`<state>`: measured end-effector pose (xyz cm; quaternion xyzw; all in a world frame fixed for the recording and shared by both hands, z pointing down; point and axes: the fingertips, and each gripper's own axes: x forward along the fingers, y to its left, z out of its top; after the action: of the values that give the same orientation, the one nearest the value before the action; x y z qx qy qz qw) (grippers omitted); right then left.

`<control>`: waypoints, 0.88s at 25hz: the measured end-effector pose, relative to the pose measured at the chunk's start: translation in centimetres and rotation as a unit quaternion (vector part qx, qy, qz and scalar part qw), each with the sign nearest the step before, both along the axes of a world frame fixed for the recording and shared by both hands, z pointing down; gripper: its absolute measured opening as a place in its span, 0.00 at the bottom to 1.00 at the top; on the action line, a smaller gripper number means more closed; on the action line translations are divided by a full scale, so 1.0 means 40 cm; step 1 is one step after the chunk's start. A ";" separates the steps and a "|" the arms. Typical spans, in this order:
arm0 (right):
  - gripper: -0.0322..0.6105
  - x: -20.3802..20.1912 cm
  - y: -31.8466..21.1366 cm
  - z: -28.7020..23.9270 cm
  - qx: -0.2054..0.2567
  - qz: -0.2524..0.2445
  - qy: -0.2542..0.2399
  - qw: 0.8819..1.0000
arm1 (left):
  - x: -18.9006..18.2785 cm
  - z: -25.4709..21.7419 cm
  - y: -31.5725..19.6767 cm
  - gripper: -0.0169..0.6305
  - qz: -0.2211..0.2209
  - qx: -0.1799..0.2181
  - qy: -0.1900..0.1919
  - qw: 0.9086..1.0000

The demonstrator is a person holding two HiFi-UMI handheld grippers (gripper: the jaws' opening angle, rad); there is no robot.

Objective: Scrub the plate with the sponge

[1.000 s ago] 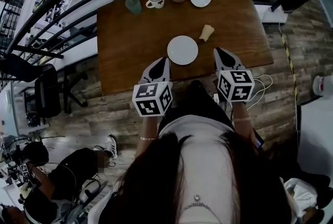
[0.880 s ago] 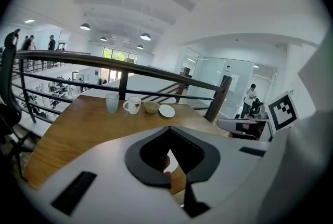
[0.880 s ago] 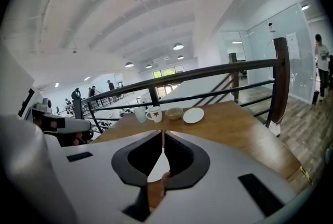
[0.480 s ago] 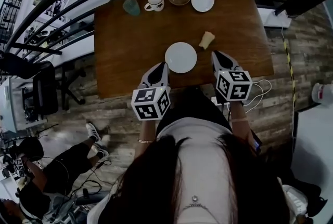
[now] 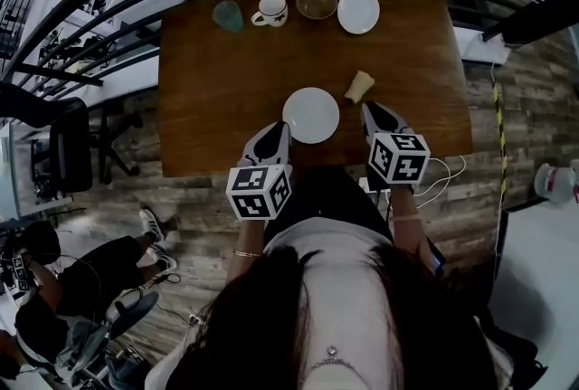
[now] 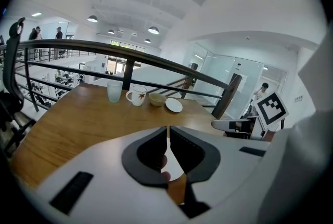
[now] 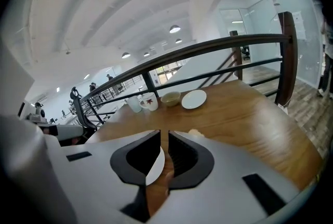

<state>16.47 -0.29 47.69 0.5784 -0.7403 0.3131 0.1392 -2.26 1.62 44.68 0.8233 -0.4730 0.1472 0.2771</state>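
We're looking down on a dark brown wooden table (image 5: 217,80) pushed up against a black metal railing (image 5: 118,8). There's plank flooring (image 5: 507,135) around it and a bright white hall with hanging lamps (image 6: 153,30) beyond. Lined up along the far edge are a glass (image 5: 228,14), a mug (image 5: 270,8), a bowl (image 5: 316,2) and a small saucer (image 5: 358,10). A black chair (image 5: 68,153) stands off to the left, and a second person (image 5: 54,298) is low on the floor at the lower left.

Now the claws. The left gripper (image 5: 281,128) is at the near edge, just left of the plate (image 5: 311,115), its jaws clenched tight together with nothing in them. The right gripper (image 5: 368,109) is on the plate's other side, jaws closed down to a hairline slit and also empty, its tip near the sponge (image 5: 359,86).

The plate is white, round and bare, lying flat at the near middle of the table between the two grippers. The sponge, a pale tan wedge, lies just past the plate's right rim, and neither claw is touching it.
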 end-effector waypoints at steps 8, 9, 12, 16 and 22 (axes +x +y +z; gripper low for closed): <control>0.20 0.015 -0.061 0.065 -0.028 -0.003 -0.006 1.000 | -0.005 0.048 -0.028 0.04 -0.019 -0.010 -0.001 1.000; 0.21 0.017 -0.069 0.071 -0.031 -0.002 -0.006 0.999 | -0.007 0.053 -0.032 0.04 -0.021 -0.013 -0.002 1.000; 0.24 0.022 -0.089 0.094 -0.043 0.001 -0.004 0.999 | -0.009 0.067 -0.044 0.04 -0.026 -0.018 -0.004 0.999; 0.27 0.027 -0.097 0.132 -0.062 0.004 -0.004 0.998 | -0.010 0.081 -0.046 0.05 -0.035 -0.023 -0.005 0.999; 0.33 0.026 -0.113 0.182 -0.085 0.010 -0.002 0.996 | -0.013 0.103 -0.045 0.08 -0.044 -0.038 -0.006 0.998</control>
<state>17.49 -4.80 54.98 0.5709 -0.7058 0.3775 0.1831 -2.80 -0.16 48.82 0.7897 -0.5042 0.1582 0.3117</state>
